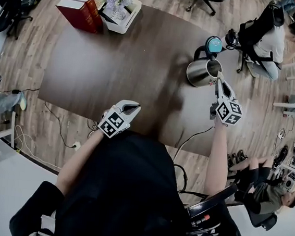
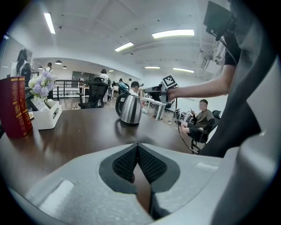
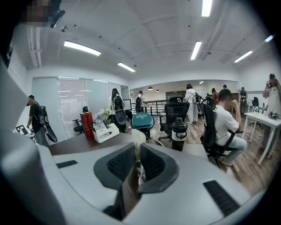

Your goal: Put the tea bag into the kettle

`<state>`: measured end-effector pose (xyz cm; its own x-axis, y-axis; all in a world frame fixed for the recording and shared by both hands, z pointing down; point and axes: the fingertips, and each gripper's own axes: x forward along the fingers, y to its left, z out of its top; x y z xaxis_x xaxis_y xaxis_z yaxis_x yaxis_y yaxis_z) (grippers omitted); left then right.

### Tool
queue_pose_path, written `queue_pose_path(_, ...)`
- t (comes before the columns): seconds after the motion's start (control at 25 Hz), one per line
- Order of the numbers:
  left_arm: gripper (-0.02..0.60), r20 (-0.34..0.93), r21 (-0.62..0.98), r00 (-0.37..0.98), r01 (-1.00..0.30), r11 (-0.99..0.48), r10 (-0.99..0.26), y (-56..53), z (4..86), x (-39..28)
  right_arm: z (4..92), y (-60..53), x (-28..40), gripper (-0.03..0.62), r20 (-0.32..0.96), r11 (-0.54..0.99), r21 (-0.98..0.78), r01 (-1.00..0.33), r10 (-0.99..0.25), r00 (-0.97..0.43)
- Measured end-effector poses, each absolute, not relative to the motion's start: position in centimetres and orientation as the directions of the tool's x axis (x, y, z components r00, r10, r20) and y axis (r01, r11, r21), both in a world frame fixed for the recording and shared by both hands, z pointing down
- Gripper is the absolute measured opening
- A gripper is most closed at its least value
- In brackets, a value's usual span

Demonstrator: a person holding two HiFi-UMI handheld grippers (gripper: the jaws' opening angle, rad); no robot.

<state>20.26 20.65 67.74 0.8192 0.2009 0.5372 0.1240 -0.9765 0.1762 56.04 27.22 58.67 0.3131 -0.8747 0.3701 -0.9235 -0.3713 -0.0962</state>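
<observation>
Tea bag (image 3: 138, 138) in right gripper (image 1: 218, 83) hangs seemingly over kettle (image 1: 199, 73) rim.

The right tongs (image 3: 137, 146) hide most of the tea bag (image 3: 138, 135).

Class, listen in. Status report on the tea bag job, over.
Left gripper shut, empty, well away from the kettle. Right gripper shut on tea bag, beside the kettle's open mouth. Bag not in yet. Nothing in the way.
</observation>
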Motion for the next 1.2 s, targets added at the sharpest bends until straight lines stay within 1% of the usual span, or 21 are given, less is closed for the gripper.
queue_pose_path(0.4,-0.011,0.532,0.188,0.824,0.109,-0.976,0.194,20.2,67.7,20.3,58.1,26.9,57.9,0.040,0.392,-0.375,-0.088,-0.923,-0.865,0.314)
queue_pose_path(0.64,-0.011,0.531,0.191,0.824,0.110,-0.975,0.197,20.4,67.9,20.2,57.5,26.3,58.1,0.040,0.388,-0.367,-0.056,-0.928,-0.865,0.319)
queue_pose_path(1.2,-0.011,0.540,0.187,0.817,0.116,-0.975,0.201,20.6,67.9,20.2,56.2,26.7,59.0,0.040,0.357,-0.389,-0.062,-0.919,-0.869,0.343)
